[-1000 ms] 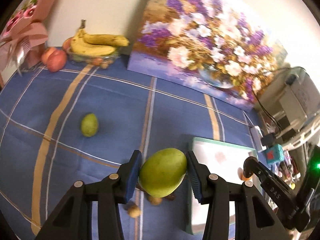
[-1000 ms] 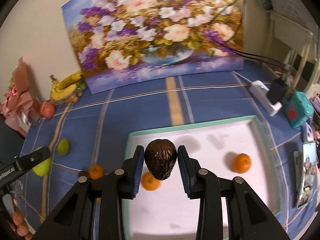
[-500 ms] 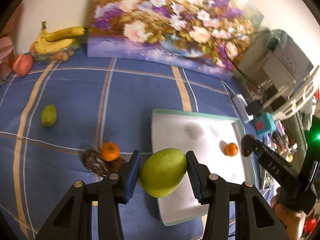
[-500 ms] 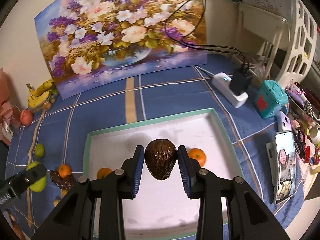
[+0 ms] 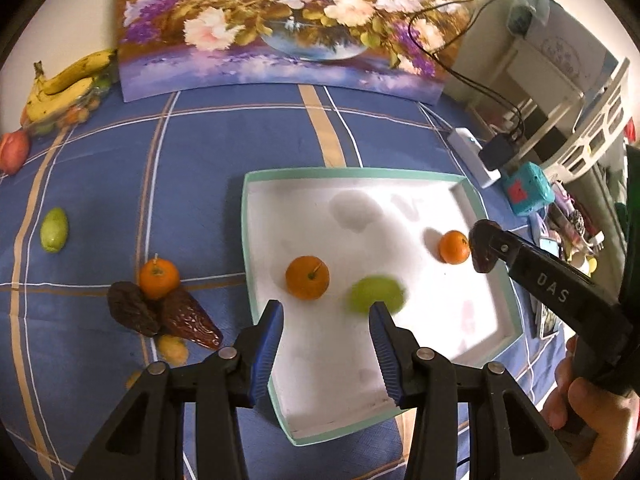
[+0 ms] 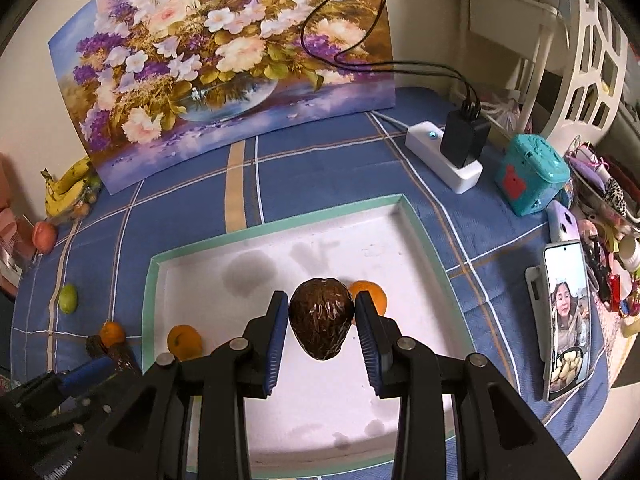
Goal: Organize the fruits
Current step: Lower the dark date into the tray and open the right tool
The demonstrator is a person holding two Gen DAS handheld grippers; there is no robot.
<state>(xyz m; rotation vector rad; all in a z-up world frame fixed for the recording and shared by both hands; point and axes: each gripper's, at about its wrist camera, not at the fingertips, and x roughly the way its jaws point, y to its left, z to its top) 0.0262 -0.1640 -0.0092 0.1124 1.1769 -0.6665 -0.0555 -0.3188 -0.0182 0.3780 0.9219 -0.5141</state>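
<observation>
My left gripper (image 5: 326, 312) is open above the near edge of the white tray (image 5: 256, 184). A blurred green mango (image 5: 376, 294) is free below its fingers, over the tray floor. Two oranges (image 5: 307, 278) (image 5: 454, 246) lie in the tray. My right gripper (image 6: 322, 318) is shut on a dark brown wrinkled fruit (image 6: 322, 316) above the tray (image 6: 276, 228); it also shows in the left wrist view (image 5: 484, 250) at the tray's right side. Left of the tray lie an orange (image 5: 159, 278), two dark brown fruits (image 5: 160, 316) and a small green fruit (image 5: 54, 229).
A flower painting (image 5: 288, 28) leans on the back wall. Bananas (image 5: 64, 88) and a red fruit (image 5: 14, 152) are at the far left. A power strip with charger (image 6: 448, 156), a teal box (image 6: 530, 174) and a phone (image 6: 566, 320) are on the right.
My left gripper has opened and let go of the green mango, which drops into the tray. The right gripper has moved forward over the tray, still holding the brown fruit.
</observation>
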